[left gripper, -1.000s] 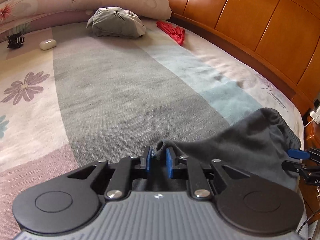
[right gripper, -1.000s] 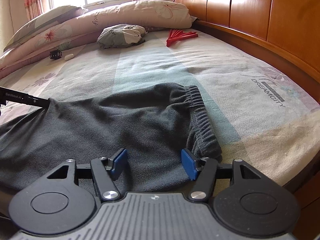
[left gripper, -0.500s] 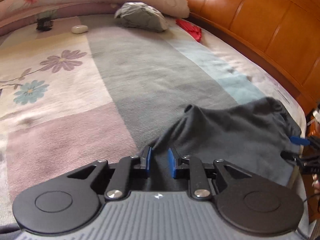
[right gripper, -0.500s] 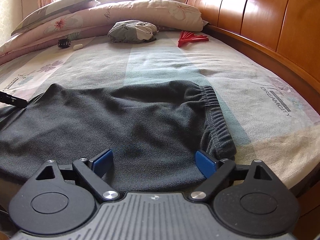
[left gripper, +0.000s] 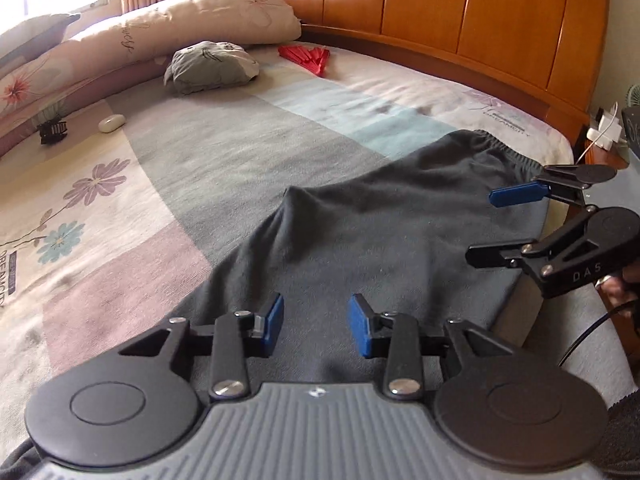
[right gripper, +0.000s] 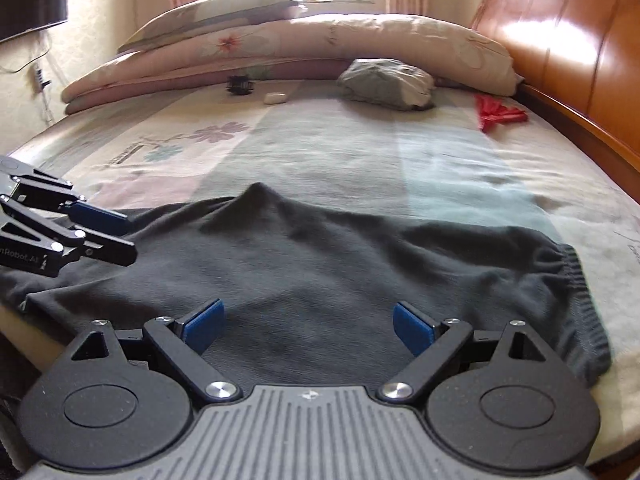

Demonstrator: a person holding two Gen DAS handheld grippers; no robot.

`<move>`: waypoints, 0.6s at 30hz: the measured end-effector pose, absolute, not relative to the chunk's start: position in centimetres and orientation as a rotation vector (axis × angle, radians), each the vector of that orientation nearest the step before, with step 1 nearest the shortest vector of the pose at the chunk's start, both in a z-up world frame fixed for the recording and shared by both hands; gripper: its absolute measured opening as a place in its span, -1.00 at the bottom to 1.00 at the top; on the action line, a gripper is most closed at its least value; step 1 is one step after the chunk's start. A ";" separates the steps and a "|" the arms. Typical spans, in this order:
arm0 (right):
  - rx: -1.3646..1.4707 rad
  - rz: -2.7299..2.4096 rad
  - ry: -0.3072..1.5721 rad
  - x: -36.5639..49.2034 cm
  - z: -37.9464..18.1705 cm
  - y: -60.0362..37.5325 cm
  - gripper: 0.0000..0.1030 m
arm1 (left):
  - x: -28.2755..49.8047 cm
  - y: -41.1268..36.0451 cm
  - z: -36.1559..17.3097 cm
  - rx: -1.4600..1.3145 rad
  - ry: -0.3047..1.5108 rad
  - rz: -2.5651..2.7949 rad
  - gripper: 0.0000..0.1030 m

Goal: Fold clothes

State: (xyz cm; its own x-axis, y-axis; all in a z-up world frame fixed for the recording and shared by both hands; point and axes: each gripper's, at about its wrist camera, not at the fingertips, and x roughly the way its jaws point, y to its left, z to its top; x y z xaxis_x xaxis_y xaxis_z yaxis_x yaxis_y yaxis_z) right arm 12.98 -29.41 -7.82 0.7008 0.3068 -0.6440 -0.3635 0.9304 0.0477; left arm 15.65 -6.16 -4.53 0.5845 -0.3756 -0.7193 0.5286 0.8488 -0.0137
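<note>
A dark grey garment [left gripper: 380, 232] with an elastic waistband [right gripper: 580, 280] lies spread flat along the near edge of the bed, with a small raised peak [right gripper: 260, 192] at its far side. My left gripper [left gripper: 316, 324] is open and empty just above the cloth; it also shows in the right wrist view [right gripper: 108, 236]. My right gripper [right gripper: 308, 322] is wide open and empty over the cloth near the waistband; it also shows in the left wrist view [left gripper: 492, 224].
A crumpled grey-green cloth bundle [left gripper: 212, 66], a red item [left gripper: 306, 56], a white case [left gripper: 112, 123] and a black hair clip [left gripper: 52, 131] lie at the far end of the bed. Pillows [right gripper: 280, 48] line the back. A wooden headboard [left gripper: 460, 20] runs along the right.
My left gripper opened and let go of the garment edge, which now lies on the bed. Both grippers drew back toward the near edge. The right gripper opened wider.
</note>
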 end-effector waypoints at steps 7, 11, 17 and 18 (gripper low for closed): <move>-0.178 0.455 0.763 12.4 -10.0 -26.5 0.96 | 15.2 -1.3 -5.4 0.196 0.882 -0.366 -0.15; -0.172 0.443 0.795 11.7 -8.8 -26.9 0.96 | 14.6 2.6 -6.7 0.169 0.933 -0.292 -0.09; -0.183 0.532 0.713 12.8 -6.2 -22.6 0.96 | 14.0 3.5 -5.6 0.147 0.901 -0.314 -0.10; -0.206 0.556 0.712 13.0 -6.4 -21.3 0.96 | 14.1 3.3 -5.8 0.153 0.905 -0.320 -0.10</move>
State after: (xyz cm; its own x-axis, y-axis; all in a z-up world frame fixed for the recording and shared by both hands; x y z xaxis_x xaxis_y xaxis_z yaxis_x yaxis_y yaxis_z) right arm 13.03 -21.32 -6.41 0.6207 0.4113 -0.6676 -0.5479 0.8365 0.0059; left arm 14.09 3.28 -5.81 0.5745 -0.2079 -0.7917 0.3360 0.9418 -0.0034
